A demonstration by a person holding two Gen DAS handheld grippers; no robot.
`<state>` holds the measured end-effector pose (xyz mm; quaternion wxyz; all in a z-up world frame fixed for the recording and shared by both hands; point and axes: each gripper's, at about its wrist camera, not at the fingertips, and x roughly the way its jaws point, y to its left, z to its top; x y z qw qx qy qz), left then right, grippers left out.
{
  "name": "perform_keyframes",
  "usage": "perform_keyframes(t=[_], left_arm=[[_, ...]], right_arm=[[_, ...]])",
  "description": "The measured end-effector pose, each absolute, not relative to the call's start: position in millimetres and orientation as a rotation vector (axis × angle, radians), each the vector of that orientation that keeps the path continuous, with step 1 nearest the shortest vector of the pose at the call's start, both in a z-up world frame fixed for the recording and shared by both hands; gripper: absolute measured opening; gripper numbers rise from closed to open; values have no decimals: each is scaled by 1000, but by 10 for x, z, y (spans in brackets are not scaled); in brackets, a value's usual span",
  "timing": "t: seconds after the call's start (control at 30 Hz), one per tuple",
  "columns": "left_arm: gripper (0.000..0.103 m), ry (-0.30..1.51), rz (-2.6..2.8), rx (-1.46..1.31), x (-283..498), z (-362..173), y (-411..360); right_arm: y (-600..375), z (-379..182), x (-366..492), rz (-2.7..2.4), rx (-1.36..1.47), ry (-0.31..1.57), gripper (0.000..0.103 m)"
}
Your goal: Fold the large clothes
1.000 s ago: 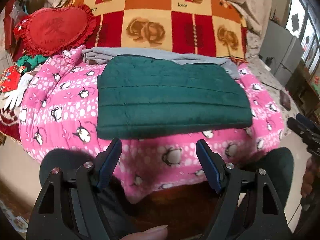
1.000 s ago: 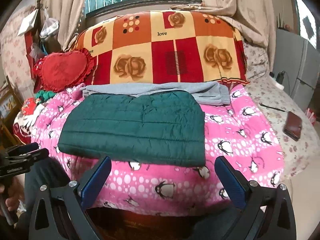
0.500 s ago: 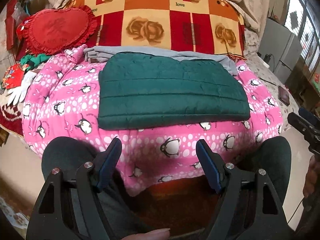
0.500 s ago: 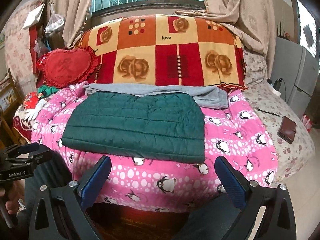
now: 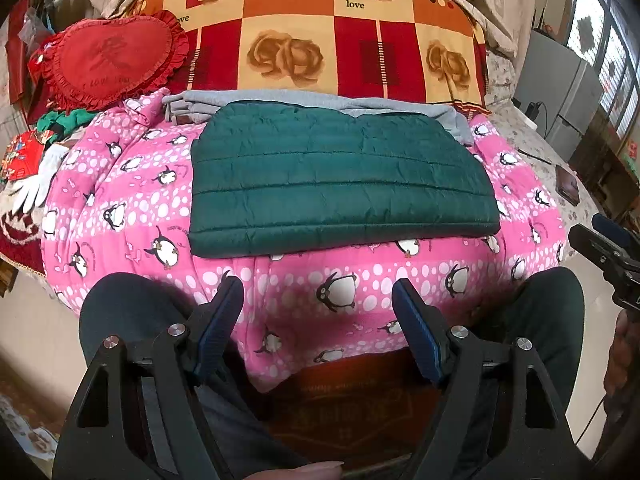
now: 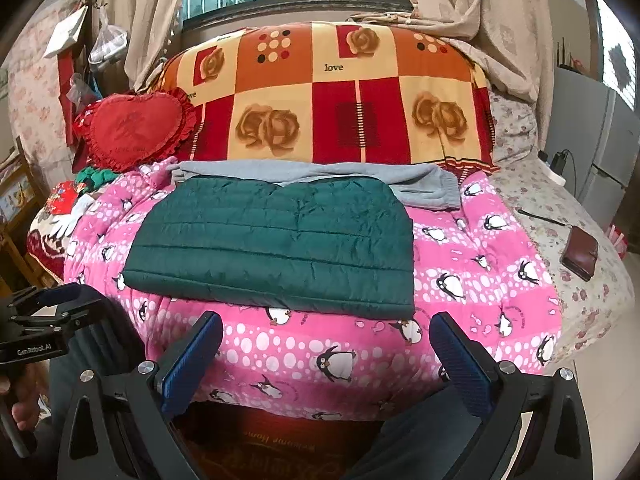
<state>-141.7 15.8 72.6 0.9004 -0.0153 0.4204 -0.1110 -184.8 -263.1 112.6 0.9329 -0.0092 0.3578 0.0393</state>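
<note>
A dark green quilted jacket lies folded into a flat rectangle on the pink penguin blanket; it also shows in the right wrist view. A folded grey garment lies behind it, partly under its far edge, and shows in the right wrist view. My left gripper is open and empty, held back from the bed over the person's knees. My right gripper is open and empty, also short of the bed's front edge. Neither touches the clothes.
A large patchwork rose cushion stands behind the clothes, a red heart pillow to its left. A white glove lies far left. A brown wallet lies on the floral sheet at right. The person's knees are under the grippers.
Both grippers have drawn back and risen away from the bed, so more of the blanket's front and the knees show. The folded clothes have not moved. Both stay open.
</note>
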Motion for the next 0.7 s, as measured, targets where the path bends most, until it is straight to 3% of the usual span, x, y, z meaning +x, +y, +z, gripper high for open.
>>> perform_keyframes(t=[0.7], left_arm=[[77,840,-226,-29,-1476,730,112]], right_arm=[[-2582,1089,-1825,96,-12,739,102]])
